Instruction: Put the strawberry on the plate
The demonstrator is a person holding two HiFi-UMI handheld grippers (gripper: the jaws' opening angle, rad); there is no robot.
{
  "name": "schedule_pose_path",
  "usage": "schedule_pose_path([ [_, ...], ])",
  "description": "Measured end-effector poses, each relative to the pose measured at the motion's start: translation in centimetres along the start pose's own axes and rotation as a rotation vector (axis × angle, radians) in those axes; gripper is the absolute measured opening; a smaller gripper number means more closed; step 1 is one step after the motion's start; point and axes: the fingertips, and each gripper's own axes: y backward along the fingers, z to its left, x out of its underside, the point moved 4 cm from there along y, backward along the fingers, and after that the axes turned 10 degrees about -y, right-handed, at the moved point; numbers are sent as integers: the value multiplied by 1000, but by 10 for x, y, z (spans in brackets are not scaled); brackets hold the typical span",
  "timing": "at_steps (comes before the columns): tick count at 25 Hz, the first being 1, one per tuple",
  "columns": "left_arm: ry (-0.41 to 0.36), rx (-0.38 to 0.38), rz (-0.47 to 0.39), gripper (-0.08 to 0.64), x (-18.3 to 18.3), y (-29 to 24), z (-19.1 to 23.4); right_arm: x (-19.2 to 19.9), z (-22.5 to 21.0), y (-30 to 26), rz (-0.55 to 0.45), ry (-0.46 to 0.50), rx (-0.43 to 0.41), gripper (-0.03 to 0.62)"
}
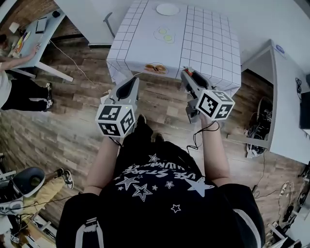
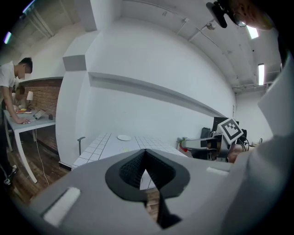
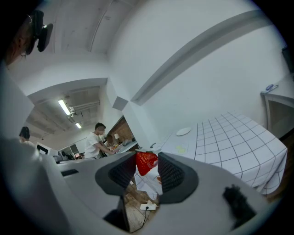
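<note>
Strawberry (image 3: pixel 146 163) is pinched between the jaws of the right gripper (image 3: pixel 147 168), held in the air at the near edge of the grid-patterned counter (image 1: pixel 208 34). A white plate (image 1: pixel 167 9) lies at its far end. The left gripper (image 2: pixel 145 152) has its jaws together, holding nothing.

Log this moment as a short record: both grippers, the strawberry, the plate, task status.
left gripper: shut, empty, over the floor just short of the table
right gripper: shut on the strawberry, at the table's near edge
strawberry: red, clamped between the right gripper's jaws
plate: white, looks empty, at the table's far end
task status: strawberry not yet on the plate
</note>
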Motion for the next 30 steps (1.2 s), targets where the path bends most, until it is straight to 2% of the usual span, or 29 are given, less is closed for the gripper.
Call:
schedule_pose_path([
  [4, 4, 2, -8, 9, 9, -8, -1, 2, -5, 1, 9, 34, 1, 156],
  [11, -1, 76, -30, 9, -3, -61, 23, -25, -27, -21, -31, 47, 70, 156],
  [22, 3, 183, -26, 9, -19, -152, 84, -63, -60, -81, -84, 29, 181, 156],
  [30, 20, 250, -30, 9, -34, -199, 135, -87, -65, -131, -97, 24, 257, 156],
])
